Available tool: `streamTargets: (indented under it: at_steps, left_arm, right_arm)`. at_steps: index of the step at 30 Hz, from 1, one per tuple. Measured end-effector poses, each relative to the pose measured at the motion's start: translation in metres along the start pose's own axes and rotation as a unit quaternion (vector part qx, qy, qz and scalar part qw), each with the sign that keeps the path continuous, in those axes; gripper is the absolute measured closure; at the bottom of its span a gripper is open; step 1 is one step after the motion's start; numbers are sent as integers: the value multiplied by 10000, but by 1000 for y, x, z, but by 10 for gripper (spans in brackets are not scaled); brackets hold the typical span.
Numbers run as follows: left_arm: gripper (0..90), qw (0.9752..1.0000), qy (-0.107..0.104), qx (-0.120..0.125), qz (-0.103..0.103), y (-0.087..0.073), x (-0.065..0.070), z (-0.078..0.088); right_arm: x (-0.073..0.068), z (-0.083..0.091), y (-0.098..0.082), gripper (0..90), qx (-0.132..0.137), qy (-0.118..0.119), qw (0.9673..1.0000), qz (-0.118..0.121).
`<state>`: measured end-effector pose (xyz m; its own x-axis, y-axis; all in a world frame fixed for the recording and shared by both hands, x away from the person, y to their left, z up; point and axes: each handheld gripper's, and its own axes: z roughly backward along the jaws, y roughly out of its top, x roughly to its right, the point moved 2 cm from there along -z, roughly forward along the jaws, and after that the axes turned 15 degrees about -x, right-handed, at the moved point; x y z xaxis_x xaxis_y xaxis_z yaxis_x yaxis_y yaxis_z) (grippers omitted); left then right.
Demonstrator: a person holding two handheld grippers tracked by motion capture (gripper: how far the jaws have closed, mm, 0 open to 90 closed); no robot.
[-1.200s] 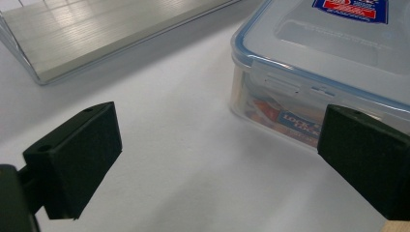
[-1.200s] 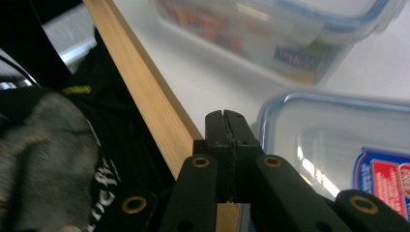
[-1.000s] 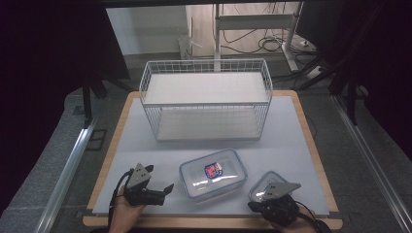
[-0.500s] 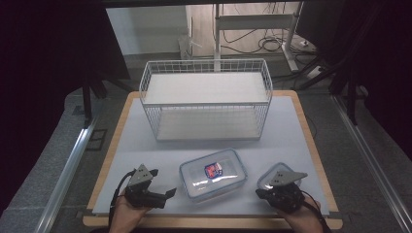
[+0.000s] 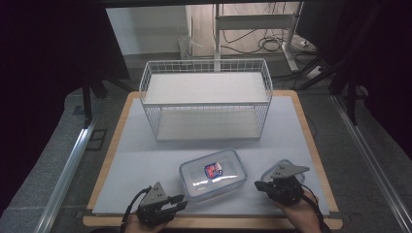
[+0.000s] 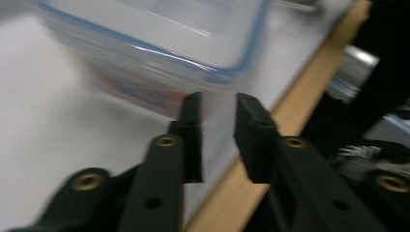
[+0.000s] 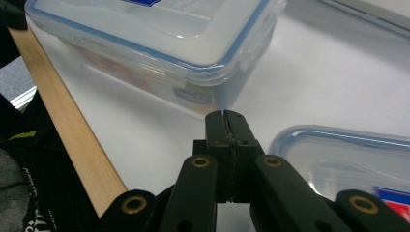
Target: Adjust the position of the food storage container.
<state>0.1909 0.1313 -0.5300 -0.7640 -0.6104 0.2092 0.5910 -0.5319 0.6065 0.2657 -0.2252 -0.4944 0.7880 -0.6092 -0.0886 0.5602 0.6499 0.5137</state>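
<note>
Grippers flank the lidded container (image 5: 212, 173) on the counter (image 5: 145, 145): left gripper (image 6: 217, 113) just narrowed, nothing between its jaws; right gripper (image 7: 226, 121) pressed together, best nudging squarely.

1. Just ahead of my left claw (image 5: 176, 205) stands the lidded container (image 5: 213, 173), blocking the straight path
2. The same container sits just in front of my right claw (image 5: 262, 185), with a second lid (image 7: 348, 154) beside its jaws
3. Beyond the container, bare mat (image 5: 145, 145) lies free up to the wire basket (image 5: 206, 99)
</note>
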Motion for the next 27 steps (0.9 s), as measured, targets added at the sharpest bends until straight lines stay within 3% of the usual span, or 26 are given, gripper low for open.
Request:
streamTargets:
  at_steps: [1,10,12,17,20,27]
  left_arm:
    - [829,9998,82,-165,-112,3,5,-9]
    - [880,9992,99,-308,-228,20,11,-30]
    - [886,9989,221,-336,-240,21,9,-30]
    - [887,9994,229,-254,68,21,-4,-28]
    - [887,9986,429,-273,115,22,-11,-26]
    - [884,9978,549,-232,285,25,-32,-22]
  right_arm:
    - [-1,-2,1,898,-37,20,10000,21]
    - [-10,-12,8,898,-106,216,9996,159]
    - [-11,-17,10,897,-161,255,9994,175]
    - [-13,-23,15,897,-196,270,9993,165]
    - [-14,-26,19,898,-192,292,9992,174]
    - [-20,-36,30,898,-220,173,9993,234]
